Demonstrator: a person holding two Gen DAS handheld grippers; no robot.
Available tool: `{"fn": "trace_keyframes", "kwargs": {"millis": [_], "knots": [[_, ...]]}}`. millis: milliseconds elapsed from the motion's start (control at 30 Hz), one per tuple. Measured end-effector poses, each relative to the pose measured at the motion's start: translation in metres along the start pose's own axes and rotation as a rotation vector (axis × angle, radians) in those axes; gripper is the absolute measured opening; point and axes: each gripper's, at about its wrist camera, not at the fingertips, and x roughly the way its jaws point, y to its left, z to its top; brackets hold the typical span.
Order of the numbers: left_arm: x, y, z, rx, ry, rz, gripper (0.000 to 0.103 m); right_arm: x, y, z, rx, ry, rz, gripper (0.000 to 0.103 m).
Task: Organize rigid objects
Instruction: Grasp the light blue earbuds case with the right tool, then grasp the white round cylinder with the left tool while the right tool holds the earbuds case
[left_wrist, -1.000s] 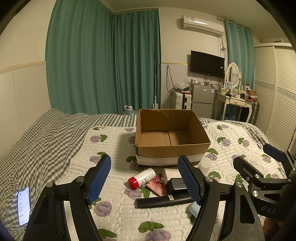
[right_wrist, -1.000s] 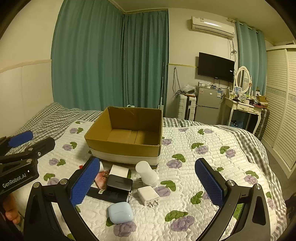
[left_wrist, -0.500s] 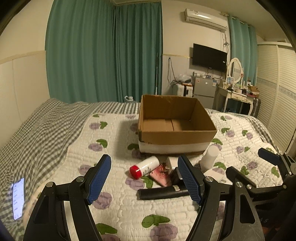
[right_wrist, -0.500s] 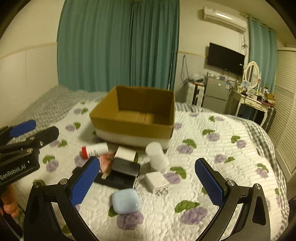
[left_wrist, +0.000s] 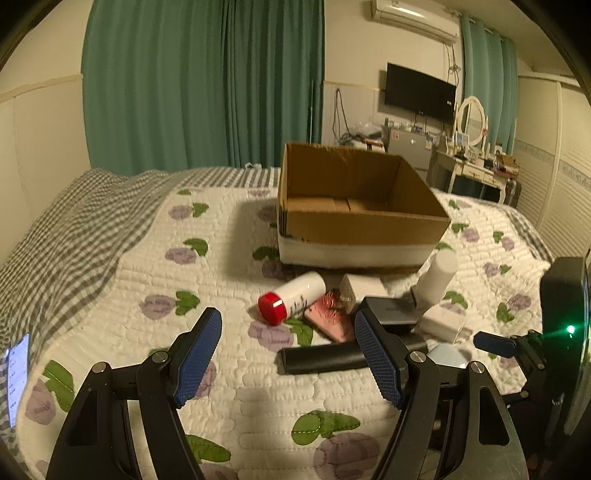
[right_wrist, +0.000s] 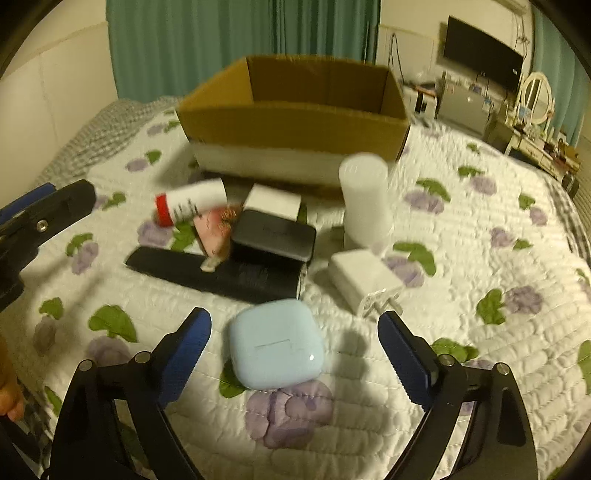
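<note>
An open, empty cardboard box (left_wrist: 354, 218) (right_wrist: 295, 114) sits on the quilted bed. In front of it lies a cluster: a white bottle with a red cap (left_wrist: 291, 297) (right_wrist: 190, 203), a pink item (left_wrist: 330, 319), a small white box (right_wrist: 273, 201), a black case (right_wrist: 275, 234), a long black remote (left_wrist: 321, 356) (right_wrist: 214, 271), a white cylinder (right_wrist: 365, 199), a white charger (right_wrist: 364, 278) and a light blue earbud case (right_wrist: 275, 343). My right gripper (right_wrist: 295, 354) is open, its fingers on either side of the blue case. My left gripper (left_wrist: 286, 354) is open and empty, short of the bottle.
A phone (left_wrist: 16, 373) with a lit screen lies at the bed's left edge. Green curtains, a TV, a fridge and a dressing table stand beyond the bed. The grey checked blanket (left_wrist: 74, 221) covers the left side.
Both grippers have moved forward and down toward the cluster. The right gripper now straddles the blue earbud case. Both stay open.
</note>
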Motion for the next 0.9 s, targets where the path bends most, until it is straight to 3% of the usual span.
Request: {"fn": "trace_keyframes", "kwargs": {"millis": [33, 100, 167, 300, 467, 700, 900], "knots": [[0.003, 0.0, -0.002, 0.004, 0.01, 0.0, 0.077, 0.004, 0.0, -0.001, 0.003, 0.021, 0.012, 0.073], [0.008, -0.001, -0.004, 0.013, 0.027, -0.001, 0.077, 0.006, -0.001, -0.002, 0.006, 0.038, 0.024, 0.069], [0.013, -0.002, -0.006, 0.02, 0.043, -0.003, 0.077, 0.002, -0.001, -0.002, 0.005, 0.032, 0.016, 0.05], [0.018, -0.009, -0.007, 0.043, 0.066, -0.014, 0.077, -0.014, -0.013, 0.004, 0.031, 0.009, 0.053, 0.05], [0.023, -0.034, 0.003, 0.091, 0.068, -0.05, 0.077, -0.046, -0.036, 0.023, 0.051, -0.087, 0.021, 0.049], [0.05, -0.091, 0.027, 0.105, 0.081, -0.192, 0.077, -0.055, -0.098, 0.048, 0.082, -0.125, -0.09, 0.049], [0.091, -0.138, 0.033, 0.112, 0.128, -0.275, 0.075, -0.043, -0.128, 0.055, 0.105, -0.115, -0.066, 0.049]]}}
